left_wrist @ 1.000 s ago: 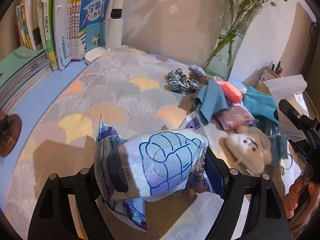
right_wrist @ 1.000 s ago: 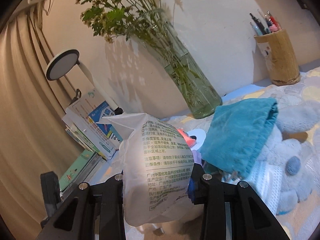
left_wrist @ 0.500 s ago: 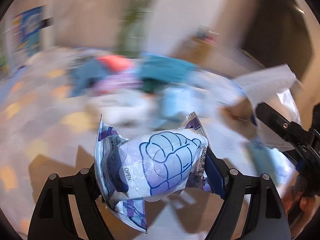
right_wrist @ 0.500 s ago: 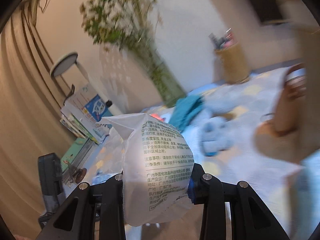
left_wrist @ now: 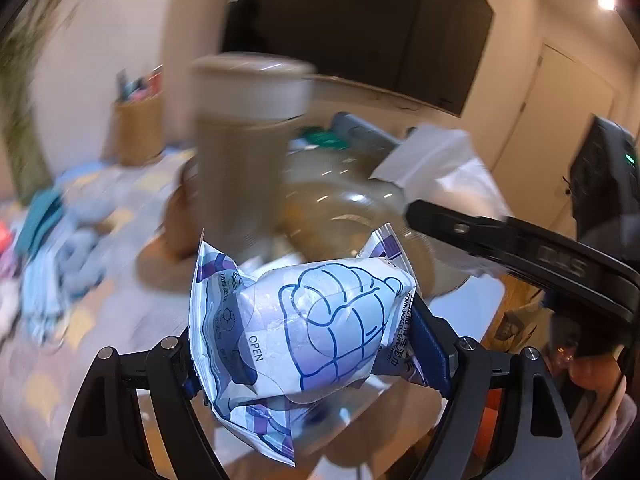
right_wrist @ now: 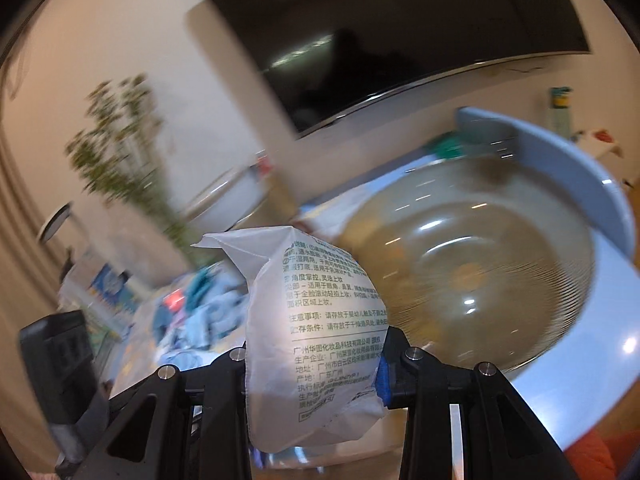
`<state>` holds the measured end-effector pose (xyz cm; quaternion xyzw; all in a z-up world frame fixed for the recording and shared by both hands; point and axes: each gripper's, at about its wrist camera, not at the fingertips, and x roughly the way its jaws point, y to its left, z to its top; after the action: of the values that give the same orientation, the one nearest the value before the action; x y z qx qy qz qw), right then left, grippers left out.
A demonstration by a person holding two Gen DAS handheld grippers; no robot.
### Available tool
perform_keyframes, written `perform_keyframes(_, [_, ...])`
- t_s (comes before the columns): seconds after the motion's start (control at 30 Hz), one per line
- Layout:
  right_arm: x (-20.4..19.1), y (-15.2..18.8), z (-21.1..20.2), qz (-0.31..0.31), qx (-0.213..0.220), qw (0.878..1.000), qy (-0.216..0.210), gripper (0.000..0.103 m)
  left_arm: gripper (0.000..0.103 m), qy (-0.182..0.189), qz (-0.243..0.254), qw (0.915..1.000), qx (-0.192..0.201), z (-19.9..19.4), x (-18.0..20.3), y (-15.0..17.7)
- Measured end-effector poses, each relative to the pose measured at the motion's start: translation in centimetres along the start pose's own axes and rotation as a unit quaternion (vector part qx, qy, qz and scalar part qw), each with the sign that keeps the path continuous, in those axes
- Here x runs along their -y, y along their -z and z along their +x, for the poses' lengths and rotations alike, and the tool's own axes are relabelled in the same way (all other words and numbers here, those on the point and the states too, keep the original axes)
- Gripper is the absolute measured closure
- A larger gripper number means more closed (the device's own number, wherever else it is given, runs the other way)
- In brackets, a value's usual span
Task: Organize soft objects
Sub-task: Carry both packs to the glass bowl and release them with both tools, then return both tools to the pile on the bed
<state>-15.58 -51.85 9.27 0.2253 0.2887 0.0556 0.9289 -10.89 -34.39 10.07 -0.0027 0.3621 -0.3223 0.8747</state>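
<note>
Two puffy printed packets (left_wrist: 308, 328) (right_wrist: 316, 344), clamped.

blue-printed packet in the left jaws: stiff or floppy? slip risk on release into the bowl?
Likely floppy: the packet bulges between the left gripper jaws, its crimped ends sticking out. Probably light for its size, as it looks puffy. The film looks glossy, so it may slide in the smooth bowl instead of staying put.
</note>
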Motion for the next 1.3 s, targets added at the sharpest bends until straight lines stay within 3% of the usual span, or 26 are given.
perform_keyframes(0.27, [5.6, -5.9, 1.6, 0.005, -0.01, 0.997, 0.077, 0.067, 0.023, -0.021, 0.017, 0.9994, 0.022, 3.7, 4.6, -3.7])
perform_keyframes(0.43, [6.0, -8.6, 4.5, 0.005, -0.025, 0.994, 0.103, 0.067, 0.019, -0.022, -0.001, 0.9998, 0.002, 6.2, 4.6, -4.8])
perform_keyframes(0.47, [6.2, -8.9, 4.9, 0.007, -0.027, 0.994, 0.103, 0.063, 0.016, -0.022, -0.003, 0.9997, -0.012, 6.7, 4.5, -4.8])
perform_keyframes(0.53, [6.5, -9.3, 5.3, 0.016, -0.03, 0.994, 0.106, 0.038, 0.011, -0.024, -0.008, 0.9992, -0.032, 7.7, 4.5, -5.1])
perform_keyframes(0.57, [6.7, -9.5, 5.3, 0.023, -0.029, 0.993, 0.11, 0.017, 0.011, -0.023, -0.008, 0.999, -0.036, 7.9, 4.5, -5.2])
perform_keyframes(0.63, [6.8, -9.7, 5.1, 0.027, -0.019, 0.993, 0.116, 0.008, 0.01, -0.022, -0.003, 0.9991, -0.035, 7.8, 4.8, -5.3])
perform_keyframes(0.77, [6.5, -9.9, 4.5, 0.031, -0.015, 0.993, 0.116, 0.008, 0.005, -0.027, 0.011, 0.9993, -0.026, 7.1, 5.4, -5.4])
perform_keyframes(1.07, [4.6, -9.6, 2.7, 0.021, -0.014, 0.992, 0.122, 0.008, 0.005, -0.018, 0.004, 0.9996, -0.022, 4.3, 5.9, -4.7])
perform_keyframes(1.3, [2.2, -7.2, 0.1, 0.0, -0.002, 0.987, 0.16, 0.008, 0.005, -0.014, 0.012, 0.9996, -0.023, 1.7, 6.2, -2.3])
